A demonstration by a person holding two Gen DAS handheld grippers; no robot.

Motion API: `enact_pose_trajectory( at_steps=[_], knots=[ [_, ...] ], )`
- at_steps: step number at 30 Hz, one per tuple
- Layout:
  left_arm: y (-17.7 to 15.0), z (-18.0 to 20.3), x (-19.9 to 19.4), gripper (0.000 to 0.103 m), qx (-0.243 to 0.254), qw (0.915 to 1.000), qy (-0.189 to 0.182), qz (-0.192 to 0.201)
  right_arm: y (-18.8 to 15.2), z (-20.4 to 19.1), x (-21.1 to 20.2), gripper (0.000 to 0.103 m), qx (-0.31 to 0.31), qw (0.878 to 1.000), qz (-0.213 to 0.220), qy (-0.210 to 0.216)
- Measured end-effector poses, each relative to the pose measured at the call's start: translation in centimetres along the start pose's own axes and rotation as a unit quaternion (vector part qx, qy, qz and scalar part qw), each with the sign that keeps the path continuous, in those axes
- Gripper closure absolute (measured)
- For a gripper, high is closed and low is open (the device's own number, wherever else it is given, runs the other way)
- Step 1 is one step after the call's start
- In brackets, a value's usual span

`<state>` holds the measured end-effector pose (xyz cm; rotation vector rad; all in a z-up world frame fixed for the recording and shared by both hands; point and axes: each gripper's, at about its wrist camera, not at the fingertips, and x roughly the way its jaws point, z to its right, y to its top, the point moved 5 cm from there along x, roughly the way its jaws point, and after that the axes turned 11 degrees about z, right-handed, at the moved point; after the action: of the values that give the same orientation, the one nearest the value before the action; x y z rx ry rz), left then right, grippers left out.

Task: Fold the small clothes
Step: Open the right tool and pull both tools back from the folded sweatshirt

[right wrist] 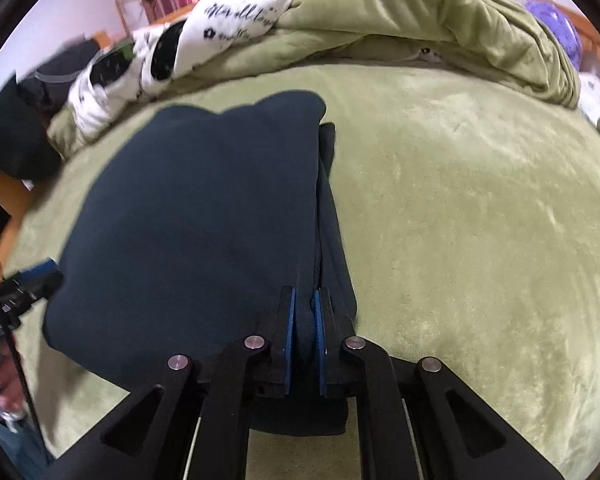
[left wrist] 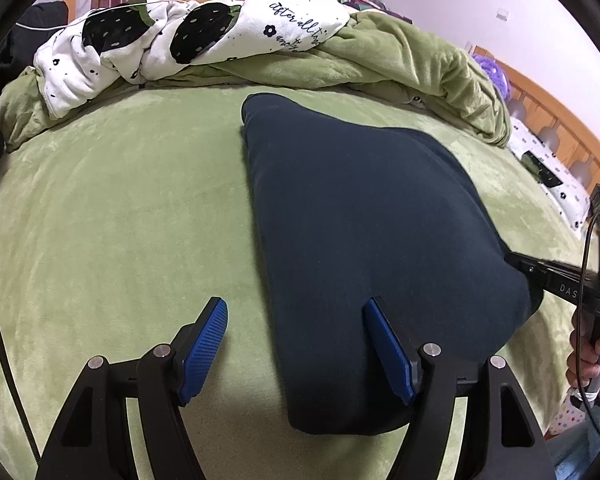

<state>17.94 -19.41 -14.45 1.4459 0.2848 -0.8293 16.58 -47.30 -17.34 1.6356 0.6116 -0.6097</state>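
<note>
A dark navy garment [left wrist: 364,208] lies folded on the green bed cover [left wrist: 112,208]. My left gripper [left wrist: 296,316] hovers open at its near left edge: one blue pad stands over the cloth, the other over the bare cover, and neither presses on anything. In the right wrist view, my right gripper [right wrist: 305,304] is shut on the right-hand edge of the garment [right wrist: 196,216], with a fold of cloth pinched between the blue pads. The left wrist view shows the right gripper [left wrist: 518,262] biting the garment's right side. The left gripper [right wrist: 40,276] peeks in at that view's left edge.
A rumpled green blanket [left wrist: 412,56] and a white quilt with black prints [left wrist: 172,36] are piled at the back of the bed. A wooden bed frame [left wrist: 556,108] runs along the right. A person's hand [left wrist: 588,356] holds the right gripper's handle.
</note>
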Motion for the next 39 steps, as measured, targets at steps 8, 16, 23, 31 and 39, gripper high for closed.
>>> enact_pose_trajectory(
  at_steps=[8, 16, 23, 31, 39],
  knots=[
    [-0.1, -0.2, -0.6, 0.033, 0.0, 1.0, 0.007, -0.002, 2.0, 0.7, -2.8, 0.073, 0.007, 0.999, 0.026, -0.04],
    [0.5, 0.5, -2.2, 0.033, -0.001, 0.9997, 0.022, -0.01, 3.6, 0.7, -7.4, 0.055, 0.057, 0.996, 0.049, -0.038],
    [2.2, 2.1, -5.9, 0.031, 0.004, 0.9997, 0.024, 0.006, 4.3, -0.9, -11.3, 0.037, 0.046, 0.996, 0.069, -0.044],
    [2.8, 3.3, -11.6, 0.017, 0.024, 0.9985, 0.035, 0.035, 3.4, -3.5, -16.1, 0.037, 0.014, 0.994, 0.091, -0.06],
    [3.2, 4.4, -16.3, 0.013, 0.012, 0.9972, 0.047, 0.056, 1.0, -5.1, -19.2, 0.011, 0.001, 0.994, 0.1, -0.054]
  ],
)
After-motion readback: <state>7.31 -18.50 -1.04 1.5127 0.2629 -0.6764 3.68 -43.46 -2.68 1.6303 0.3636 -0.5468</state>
